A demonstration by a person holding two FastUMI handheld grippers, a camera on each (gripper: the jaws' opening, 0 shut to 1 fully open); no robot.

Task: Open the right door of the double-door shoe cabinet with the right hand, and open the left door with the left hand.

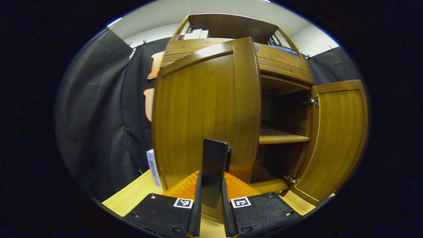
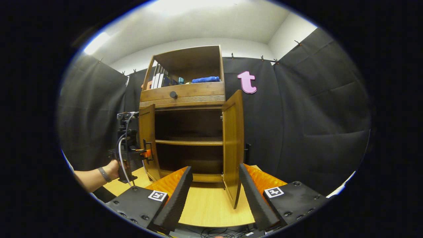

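The wooden shoe cabinet [image 2: 185, 94] stands on a light table with both doors swung open. In the left gripper view the left door [image 1: 205, 112] looms close, and my left gripper [image 1: 211, 177] is shut on its black handle [image 1: 214, 158]. In the right gripper view that same gripper [image 2: 145, 153] sits at the left door's [image 2: 147, 138] free edge, held by a hand [image 2: 114, 170]. My right gripper [image 2: 215, 168] is open, fingers spread wide on either side of the right door's [image 2: 233, 145] lower edge without touching it. The inner shelf [image 2: 190, 142] is bare.
The open top compartment holds books [image 2: 158, 80] and a blue cloth [image 2: 205, 79], above a drawer with a dark knob [image 2: 173, 94]. A white box [image 1: 152, 167] leans beside the cabinet's left side. The light wooden table [image 2: 211, 205] ends close in front. Black cloth walls surround it.
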